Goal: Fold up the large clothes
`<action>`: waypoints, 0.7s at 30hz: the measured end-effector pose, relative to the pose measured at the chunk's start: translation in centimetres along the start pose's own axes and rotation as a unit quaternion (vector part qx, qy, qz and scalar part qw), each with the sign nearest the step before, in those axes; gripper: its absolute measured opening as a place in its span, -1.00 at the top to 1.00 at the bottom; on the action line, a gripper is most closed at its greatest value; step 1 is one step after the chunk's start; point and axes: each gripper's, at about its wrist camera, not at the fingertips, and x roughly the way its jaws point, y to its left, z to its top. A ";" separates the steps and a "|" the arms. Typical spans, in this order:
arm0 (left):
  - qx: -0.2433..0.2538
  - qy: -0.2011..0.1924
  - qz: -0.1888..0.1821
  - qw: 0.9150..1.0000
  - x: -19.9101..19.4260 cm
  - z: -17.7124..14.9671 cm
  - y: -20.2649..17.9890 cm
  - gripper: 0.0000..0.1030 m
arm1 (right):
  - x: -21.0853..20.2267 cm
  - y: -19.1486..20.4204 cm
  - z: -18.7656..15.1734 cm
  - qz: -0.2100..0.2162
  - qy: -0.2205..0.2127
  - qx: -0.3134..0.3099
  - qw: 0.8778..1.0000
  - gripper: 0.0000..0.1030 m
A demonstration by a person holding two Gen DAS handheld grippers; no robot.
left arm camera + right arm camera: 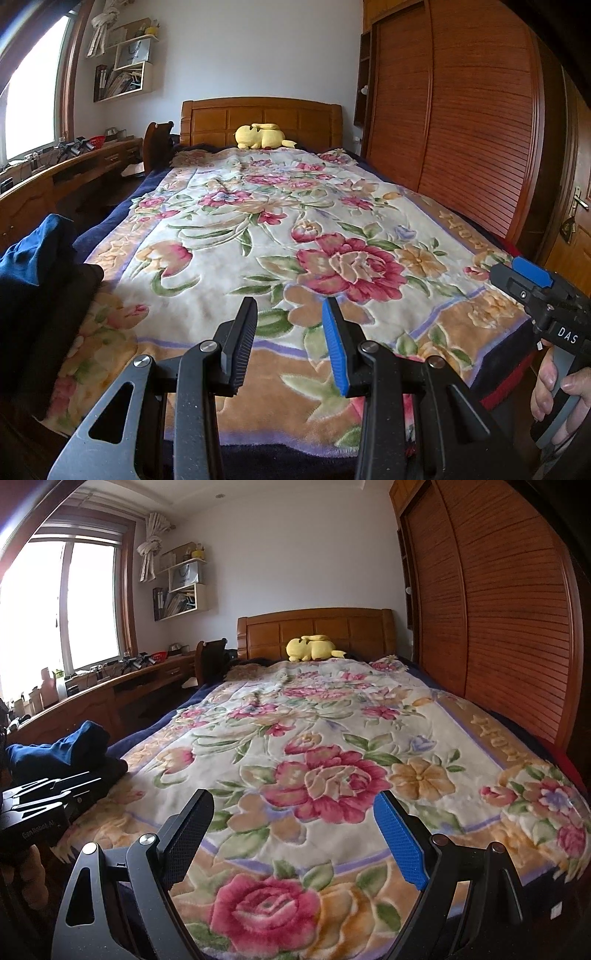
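— Nothing folded yet, as far as I can see. Both tongs empty?

— Yes. Left tongs (290, 341) hang over the foot of the bed, jaws partly apart, nothing between them. Right tongs (295, 843) spread wide, also bare, over the cream plush blanket with pink and orange flowers (280, 229).

— Where's the garment?

— Crumpled blue cloth garment (35, 251) on a dark brownish heap of fabric (55, 306), at the left edge of the bed near the foot. From the right wrist view the blue piece (70, 746) sits well left of the right tongs, just beyond the left tool's body. Can't tell what kind of clothes; bunched up, partly cut off by the frame.

— Touched?

— No. Neither tool is in contact with it. Right hand (561, 398) just grips its handle.

— Blanket flat?

— Mostly, a few wrinkles toward the wooden headboard (260, 120). Yellow plush toy (262, 136) lies up there, well away.

— So progress?

— I'd judge it at the start: pick up, spread out, every fold is left.
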 end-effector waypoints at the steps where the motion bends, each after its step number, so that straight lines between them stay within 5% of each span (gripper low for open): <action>1: 0.000 -0.001 0.000 1.000 -0.1 0.0 0.0 0.27 | 0.0 -0.1 0.0 0.001 0.000 -0.001 1.000 -0.73; 21: -0.001 -0.004 0.001 1.000 -0.7 0.4 0.1 0.27 | -0.2 -0.7 0.0 0.005 0.000 -0.006 1.000 -0.73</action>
